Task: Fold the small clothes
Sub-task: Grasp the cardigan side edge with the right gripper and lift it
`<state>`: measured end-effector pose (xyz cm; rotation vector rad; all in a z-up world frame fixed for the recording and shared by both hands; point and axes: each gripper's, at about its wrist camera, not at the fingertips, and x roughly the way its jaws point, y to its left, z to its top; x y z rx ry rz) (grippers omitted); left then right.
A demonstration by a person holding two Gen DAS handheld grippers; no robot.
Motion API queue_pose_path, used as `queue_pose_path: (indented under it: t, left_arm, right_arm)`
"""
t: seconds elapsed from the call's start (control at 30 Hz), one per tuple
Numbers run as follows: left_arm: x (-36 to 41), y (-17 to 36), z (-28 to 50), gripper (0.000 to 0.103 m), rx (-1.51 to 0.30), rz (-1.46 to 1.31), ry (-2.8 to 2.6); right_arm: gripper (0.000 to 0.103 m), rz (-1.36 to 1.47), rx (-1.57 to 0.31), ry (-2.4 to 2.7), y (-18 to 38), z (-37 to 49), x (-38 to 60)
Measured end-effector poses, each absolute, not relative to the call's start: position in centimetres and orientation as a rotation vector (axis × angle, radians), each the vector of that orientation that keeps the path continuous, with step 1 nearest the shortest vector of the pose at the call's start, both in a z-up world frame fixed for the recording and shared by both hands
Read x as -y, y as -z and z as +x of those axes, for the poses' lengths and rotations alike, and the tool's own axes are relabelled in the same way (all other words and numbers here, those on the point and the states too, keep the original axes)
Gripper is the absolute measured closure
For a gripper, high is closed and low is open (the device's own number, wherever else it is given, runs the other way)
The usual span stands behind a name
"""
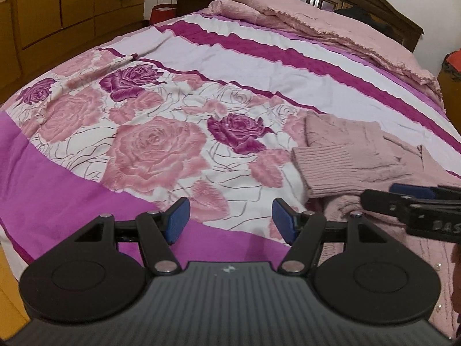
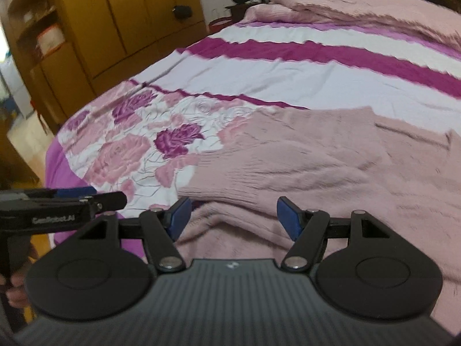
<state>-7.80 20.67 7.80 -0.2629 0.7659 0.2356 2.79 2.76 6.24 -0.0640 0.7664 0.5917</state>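
A pale pink knitted sweater [image 1: 354, 158] lies on the bed, a ribbed sleeve folded across its body. In the right wrist view the sweater [image 2: 331, 161] fills the lower right. My left gripper [image 1: 230, 220] is open over the floral bedspread, left of the sweater, nothing between its blue pads. My right gripper [image 2: 233, 217] is open just above the sweater's near edge, its pads apart and gripping nothing. Each gripper shows in the other's view: the right gripper [image 1: 403, 199] at the right edge, the left gripper [image 2: 95, 197] at the left edge.
The bedspread [image 1: 173, 132] has pink and purple roses and magenta stripes. A pink blanket and pillow [image 1: 317, 17] lie at the head by a dark headboard. Wooden wardrobes [image 1: 72, 5] and a red bag [image 1: 162, 11] stand left of the bed. A hand [image 2: 14, 288] shows at lower left.
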Motion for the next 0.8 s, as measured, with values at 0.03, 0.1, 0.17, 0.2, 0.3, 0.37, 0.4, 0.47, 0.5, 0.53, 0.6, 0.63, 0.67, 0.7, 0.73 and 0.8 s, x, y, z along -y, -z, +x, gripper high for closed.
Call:
queue_pose_path:
  t: [0.03, 0.1, 0.17, 0.2, 0.3, 0.37, 0.4, 0.47, 0.5, 0.53, 0.6, 0.63, 0.67, 0.7, 0.73, 0.8]
  left_arm:
    - [-20.8, -7.7, -7.8, 0.033, -0.766, -0.266, -0.239]
    - [-21.2, -7.5, -7.9, 0.033, -0.767, -0.278, -0.243]
    - [-21.4, -7.3, -8.0, 0.033, -0.771, -0.286, -0.247]
    - [-21.5, -7.2, -8.0, 0.033, -0.774, -0.289, -0.249]
    - [-21.7, -6.8, -8.0, 0.033, -0.782, -0.295, -0.251]
    - [-21.8, -6.7, -8.0, 0.033, -0.781, -0.295, -0.252]
    - [-21.9, -6.7, -8.0, 0.033, -0.779, -0.295, -0.252]
    - [-21.9, -6.7, -8.0, 0.033, -0.777, -0.299, -0.252]
    - [-21.9, -6.8, -7.9, 0.033, -0.776, -0.299, -0.251]
    - [-21.8, -6.8, -7.8, 0.033, -0.776, -0.298, -0.25]
    - [-21.6, -6.9, -7.7, 0.033, -0.772, -0.289, -0.246]
    - [-21.4, -7.0, -7.7, 0.033, -0.769, -0.284, -0.242]
    - [-21.2, -7.1, -7.6, 0.033, -0.767, -0.279, -0.236]
    - [-21.0, -7.2, -7.5, 0.033, -0.765, -0.276, -0.228]
    - [-20.8, -7.3, -7.4, 0.033, -0.762, -0.273, -0.222]
    - [-20.4, -7.6, -7.3, 0.033, -0.757, -0.266, -0.209]
  right_arm:
    - [0.035, -0.094, -0.762, -0.601, -6.1, 2.8, -3.5]
    - [0.035, -0.144, -0.76, -0.623, -5.9, 2.9, -4.6]
    - [0.035, -0.195, -0.763, -0.63, -5.5, 3.2, -5.7]
    - [0.035, -0.218, -0.763, -0.628, -5.2, 3.3, -6.1]
    - [0.035, -0.29, -0.762, -0.613, -4.4, 3.8, -7.1]
    - [0.036, -0.326, -0.759, -0.603, -3.8, 4.0, -7.6]
    - [0.04, -0.334, -0.751, -0.598, -3.6, 3.9, -7.7]
    - [0.059, -0.341, -0.731, -0.582, -3.6, 3.9, -7.7]
    - [0.067, -0.337, -0.726, -0.576, -3.7, 3.9, -7.6]
    - [0.075, -0.322, -0.724, -0.579, -3.9, 4.0, -7.4]
    - [0.085, -0.28, -0.724, -0.583, -4.5, 4.1, -7.0]
    - [0.089, -0.258, -0.716, -0.581, -5.1, 4.2, -6.6]
    - [0.09, -0.244, -0.705, -0.575, -5.5, 4.2, -6.4]
    - [0.091, -0.231, -0.689, -0.571, -6.1, 4.2, -6.0]
    - [0.091, -0.222, -0.674, -0.567, -6.7, 4.1, -5.6]
    - [0.091, -0.215, -0.642, -0.56, -7.7, 4.0, -4.9]
